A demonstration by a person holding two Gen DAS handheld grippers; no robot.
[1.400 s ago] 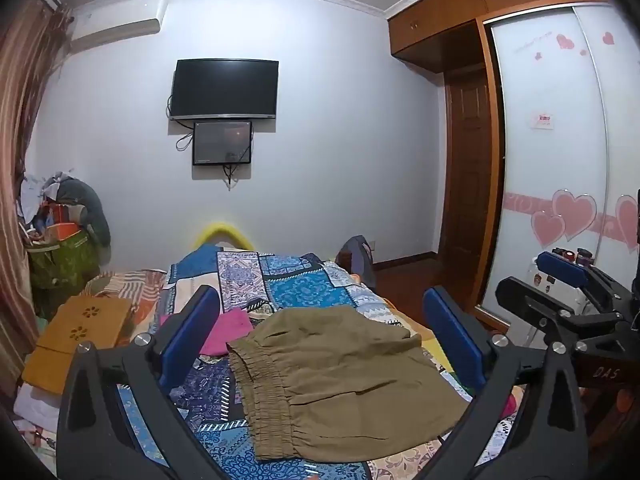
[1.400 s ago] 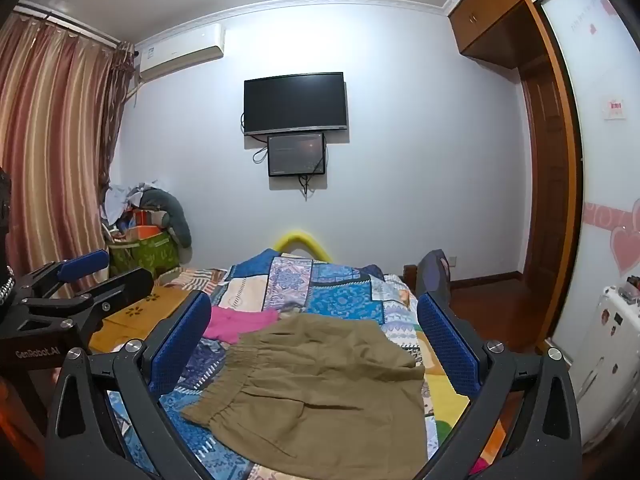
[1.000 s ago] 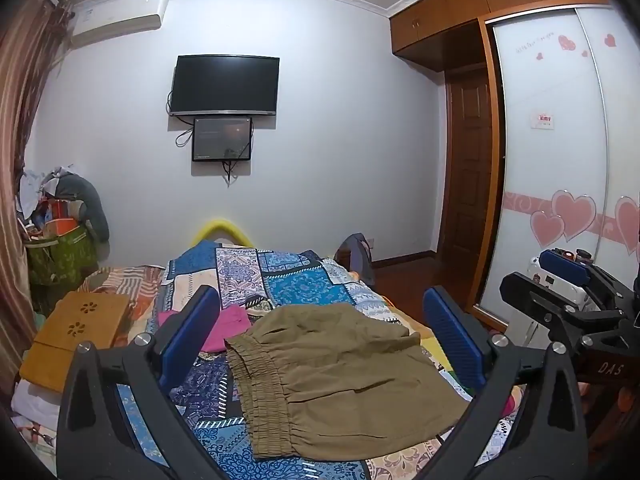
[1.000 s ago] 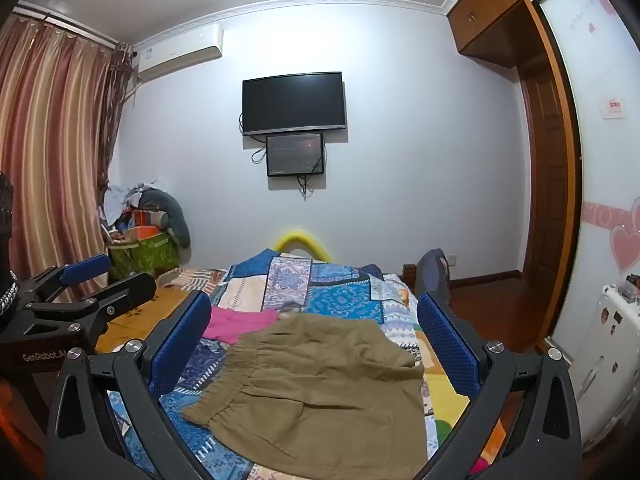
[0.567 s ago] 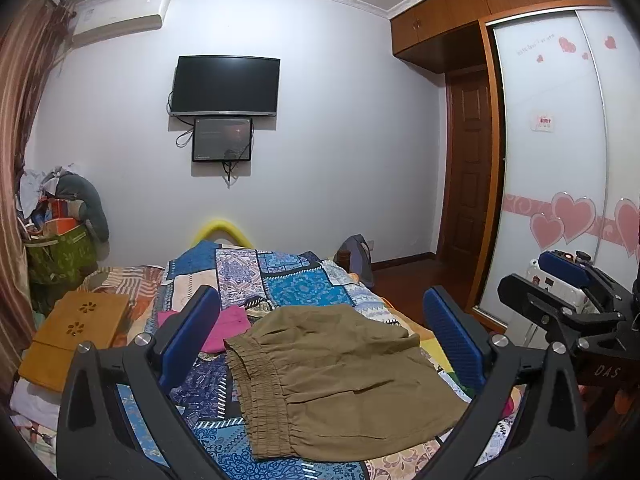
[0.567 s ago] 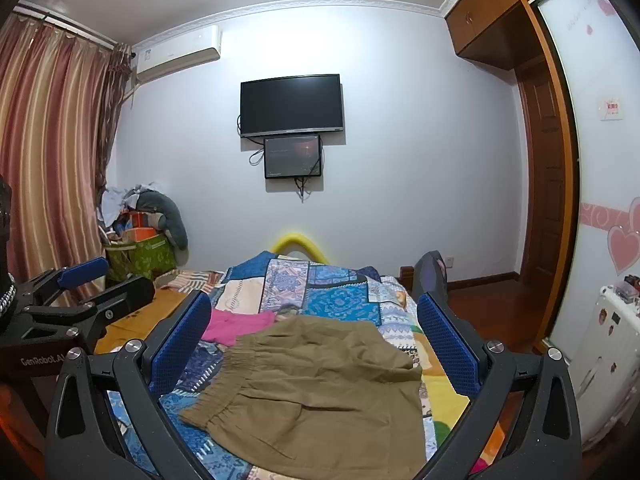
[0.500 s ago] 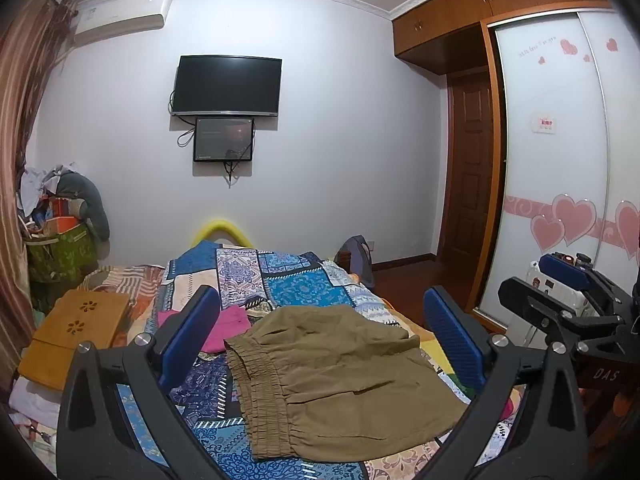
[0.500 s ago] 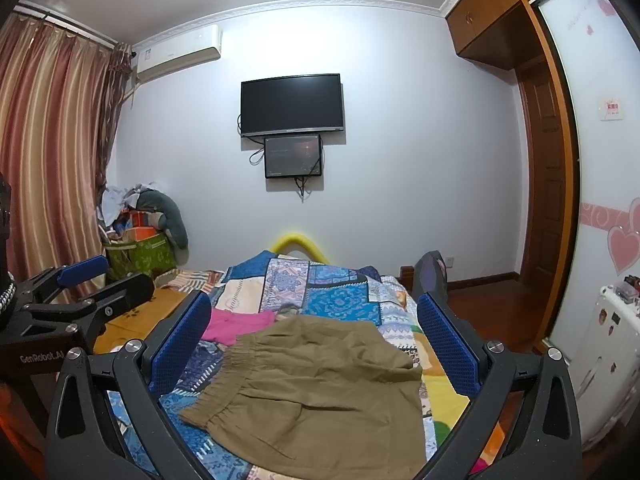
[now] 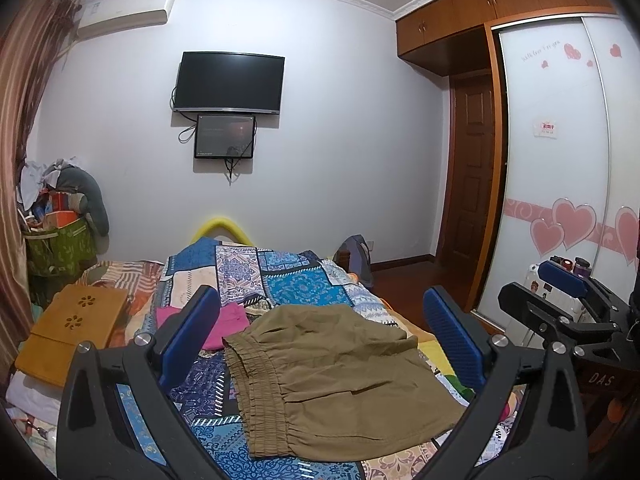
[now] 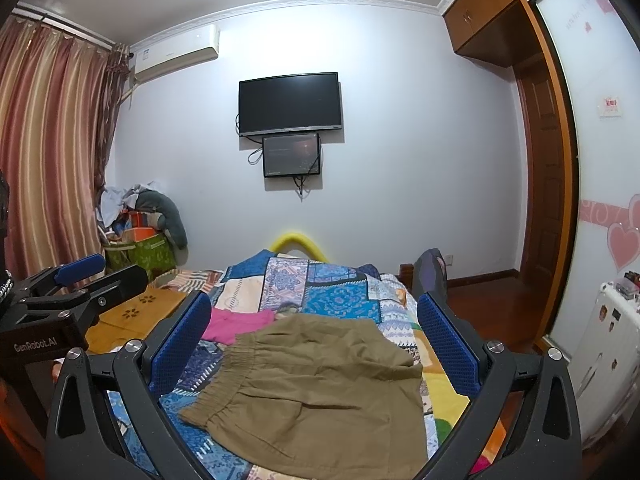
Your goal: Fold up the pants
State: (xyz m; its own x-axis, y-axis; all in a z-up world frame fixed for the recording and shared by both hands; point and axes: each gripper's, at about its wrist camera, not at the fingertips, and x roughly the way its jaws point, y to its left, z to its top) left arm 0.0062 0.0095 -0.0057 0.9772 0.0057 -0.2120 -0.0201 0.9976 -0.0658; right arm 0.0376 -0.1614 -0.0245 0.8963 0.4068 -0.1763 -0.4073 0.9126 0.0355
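Olive-brown pants [image 9: 336, 372] lie folded over on the patchwork bedspread [image 9: 296, 284], elastic waistband to the left. They also show in the right wrist view [image 10: 320, 392]. My left gripper [image 9: 320, 340] hovers above the near end of the bed, open and empty, its blue pads wide apart. My right gripper [image 10: 314, 344] hovers the same way, open and empty. Each gripper shows at the edge of the other's view: the right one [image 9: 568, 308], the left one [image 10: 72, 292].
A pink garment [image 9: 224, 326] lies on the bed just left of the pants. A wooden lap tray [image 9: 72, 326] sits on a pile at the bed's left. A wardrobe with heart stickers [image 9: 560, 184] stands to the right, a cluttered green bag [image 9: 56, 240] at the far left.
Both grippers drifted only slightly; the views shift a little. The pants lie as before and both grippers stay open.
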